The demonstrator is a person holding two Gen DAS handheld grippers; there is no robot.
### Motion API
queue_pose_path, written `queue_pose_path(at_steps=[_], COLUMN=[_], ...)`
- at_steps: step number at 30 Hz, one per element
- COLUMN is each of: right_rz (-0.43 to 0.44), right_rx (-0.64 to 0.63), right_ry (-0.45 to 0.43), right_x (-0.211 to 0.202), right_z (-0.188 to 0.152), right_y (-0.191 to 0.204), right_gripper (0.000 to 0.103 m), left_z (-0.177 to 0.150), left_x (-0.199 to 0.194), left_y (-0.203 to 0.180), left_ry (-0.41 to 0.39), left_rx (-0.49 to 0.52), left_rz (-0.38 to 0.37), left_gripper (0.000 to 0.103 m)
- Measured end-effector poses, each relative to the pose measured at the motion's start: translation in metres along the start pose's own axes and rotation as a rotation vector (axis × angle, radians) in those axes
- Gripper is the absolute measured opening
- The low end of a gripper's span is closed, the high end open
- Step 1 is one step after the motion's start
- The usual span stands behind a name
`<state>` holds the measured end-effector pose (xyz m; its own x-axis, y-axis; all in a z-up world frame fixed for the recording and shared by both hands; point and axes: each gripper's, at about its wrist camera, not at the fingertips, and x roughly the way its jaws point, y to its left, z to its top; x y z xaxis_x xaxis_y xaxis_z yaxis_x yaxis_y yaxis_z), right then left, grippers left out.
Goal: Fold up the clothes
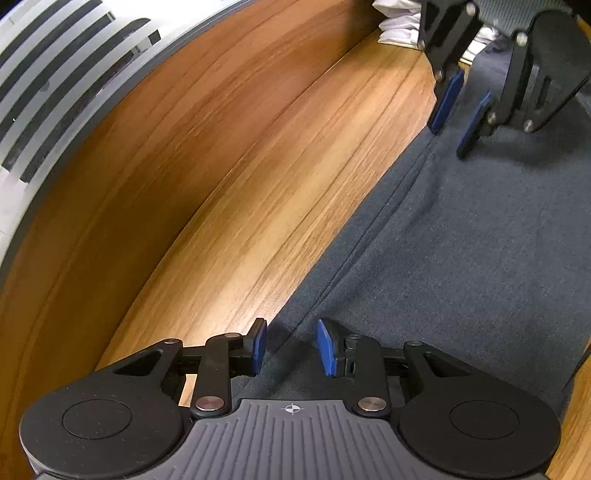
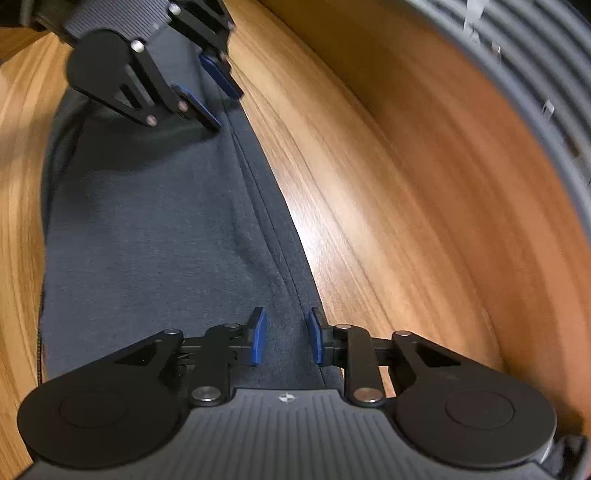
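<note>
- Lying flat on the wooden table [image 1: 229, 192] is a dark grey garment [image 1: 461, 266], a long strip of knit cloth whose seamed edge [image 2: 266, 206] runs along its length beside bare wood.
- Left tool [image 1: 291, 347]: pointed steeply down at one end of the garment, jaws set narrowly apart; the seamed edge passes through the gap, one blue pad [image 1: 260, 345] over the wood side and the other over the cloth. The pads do not visibly press on the fabric.
- Right tool [image 2: 284, 338]: at the opposite end of the same edge, jaws likewise narrowly apart and straddling the seam, with cloth lying between the blue pads [image 2: 258, 336]; no pinch of fabric is seen.
- Each wrist view shows the other tool at the far end of the garment: the right one [image 1: 460, 114] in the left view, the left one [image 2: 212, 90] in the right view, both with pad tips close above the cloth near the edge.
- A pile of white fabric [image 1: 399, 22] lies on the table beyond the garment's far end in the left view.
- A striped dark and pale surface [image 1: 62, 74] lies beyond the table's rim.
</note>
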<state>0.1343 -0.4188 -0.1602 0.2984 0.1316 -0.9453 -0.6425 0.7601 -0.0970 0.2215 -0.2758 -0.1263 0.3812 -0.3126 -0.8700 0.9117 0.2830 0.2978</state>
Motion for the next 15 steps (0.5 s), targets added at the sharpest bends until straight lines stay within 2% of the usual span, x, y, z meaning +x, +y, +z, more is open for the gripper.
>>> queue_pose_path(at_steps=[7, 11, 12, 14, 15], right_rz=[0.053, 0.050, 0.043, 0.034, 0.030], right_rx=[0.063, 0.085, 0.082, 0.083, 0.084], right_ry=[0.012, 0.003, 0.000, -0.005, -0.008], right_x=[0.004, 0.007, 0.007, 0.005, 0.003], right_z=[-0.008, -0.009, -0.009, -0.010, -0.011], right_y=[-0.013, -0.017, -0.019, -0.020, -0.019], right_gripper=[0.027, 0.011, 0.009, 0.005, 0.004], left_z=[-0.004, -0.003, -0.003, -0.003, -0.003], left_x=[-0.003, 0.000, 0.000, 0.001, 0.001], left_y=[-0.001, -0.006, -0.009, -0.014, -0.017], left_ry=[-0.001, 0.005, 0.006, 0.009, 0.008], left_rx=[0.001, 0.020, 0.038, 0.066, 0.069], left_rz=[0.007, 0.010, 0.019, 0.029, 0.033], left_gripper=[0.033, 0.021, 0.020, 0.008, 0.006])
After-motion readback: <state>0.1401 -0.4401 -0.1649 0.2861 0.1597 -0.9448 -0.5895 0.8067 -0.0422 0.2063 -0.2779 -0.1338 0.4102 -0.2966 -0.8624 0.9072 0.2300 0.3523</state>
